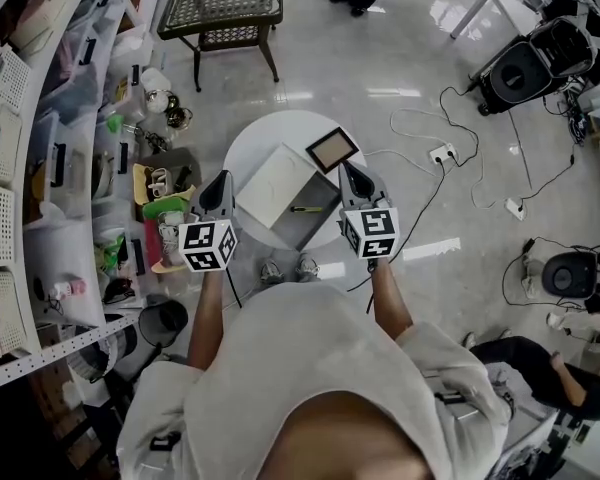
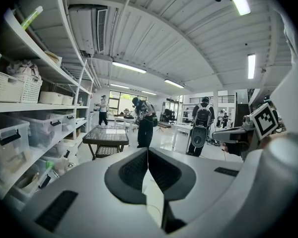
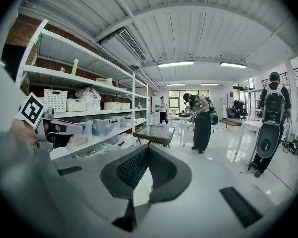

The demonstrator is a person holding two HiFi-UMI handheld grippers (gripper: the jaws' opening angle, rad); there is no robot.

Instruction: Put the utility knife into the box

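Both shut and empty, left gripper point(image 1: 223, 178) and right gripper point(image 1: 348, 168) flanking the open box point(image 1: 312, 224), utility knife point(image 1: 305, 208) apparently inside; task seemingly complete.

We can make out the utility knife point(image 1: 305, 208) only as a thin pale streak inside the box point(image 1: 320, 220), too small for us to tell its blade end from its handle. The small framed thing point(image 1: 332, 149) at the table's far right edge is likewise too small to name. Parts of the near edge of the table point(image 1: 255, 143) are hidden behind the left tool point(image 1: 222, 175) and the right tool point(image 1: 348, 168) with their marker cubes, and a seated person point(image 1: 525, 353) is cut off at the head view's lower right corner.
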